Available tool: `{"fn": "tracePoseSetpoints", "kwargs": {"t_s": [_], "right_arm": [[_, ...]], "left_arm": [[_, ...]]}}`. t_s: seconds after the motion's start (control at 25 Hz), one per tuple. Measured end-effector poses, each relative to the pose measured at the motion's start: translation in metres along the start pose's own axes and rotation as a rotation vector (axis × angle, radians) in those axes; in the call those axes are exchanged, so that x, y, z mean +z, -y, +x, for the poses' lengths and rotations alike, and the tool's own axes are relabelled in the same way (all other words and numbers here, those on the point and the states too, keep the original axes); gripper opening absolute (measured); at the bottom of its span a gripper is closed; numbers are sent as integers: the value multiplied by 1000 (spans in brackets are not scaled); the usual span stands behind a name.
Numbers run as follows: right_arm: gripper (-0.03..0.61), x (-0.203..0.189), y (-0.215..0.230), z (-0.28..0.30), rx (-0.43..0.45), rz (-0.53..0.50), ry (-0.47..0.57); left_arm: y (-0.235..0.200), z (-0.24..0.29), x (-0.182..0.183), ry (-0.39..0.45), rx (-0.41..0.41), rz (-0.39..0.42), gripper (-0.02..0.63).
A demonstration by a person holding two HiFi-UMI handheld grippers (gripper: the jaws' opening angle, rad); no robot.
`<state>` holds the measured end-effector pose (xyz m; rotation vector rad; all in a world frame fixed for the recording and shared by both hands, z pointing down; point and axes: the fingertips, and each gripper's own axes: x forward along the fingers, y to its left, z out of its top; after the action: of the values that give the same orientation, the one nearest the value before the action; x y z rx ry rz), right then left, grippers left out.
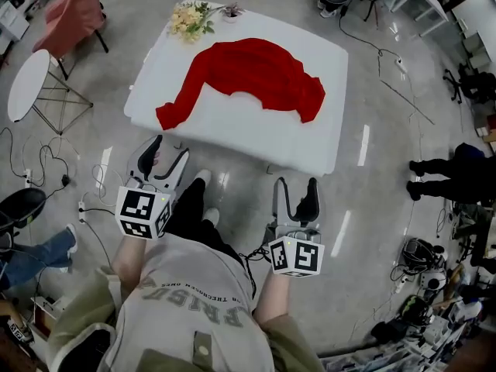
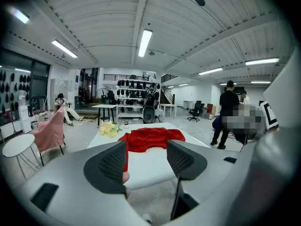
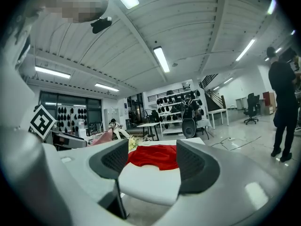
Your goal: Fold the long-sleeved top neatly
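Gaping left claw (image 1: 170, 147), right claw (image 1: 295, 183); red top (image 1: 248, 68) seemingly crumpled on table (image 1: 232, 130).

- I've got a white table (image 1: 256, 134) dead ahead on my feed, standing on a glossy grey floor.
- A bunch of pale yellow flowers (image 1: 191, 20) sits at its far left corner.
- Off to the left there's a chair draped in pink (image 1: 74, 10), and near it a small round white side table (image 1: 27, 84).
- Loose cables (image 1: 48, 160) loop across the floor on that side.
- Someone dressed in black (image 2: 229, 109) stands to the right, well apart from the table.
- At the back I'm seeing a rack of dark items (image 2: 136, 89), with a ceiling strip light (image 2: 145, 42) overhead.
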<state>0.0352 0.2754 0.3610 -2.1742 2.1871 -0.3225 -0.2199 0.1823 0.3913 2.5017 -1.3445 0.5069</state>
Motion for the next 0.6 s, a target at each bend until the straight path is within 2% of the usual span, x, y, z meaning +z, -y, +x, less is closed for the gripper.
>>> {"fn": "tracePoseSetpoints", "kwargs": {"t_s": [0.32,0.6], "right_arm": [[307,-11,29,57,-32,-21,-41],[307,-9,56,134,-90,-20,-69]], "left_arm": [[-6,85,4,-45,-52,6,256],[-31,169,31,-76,-96,13,256]]}}
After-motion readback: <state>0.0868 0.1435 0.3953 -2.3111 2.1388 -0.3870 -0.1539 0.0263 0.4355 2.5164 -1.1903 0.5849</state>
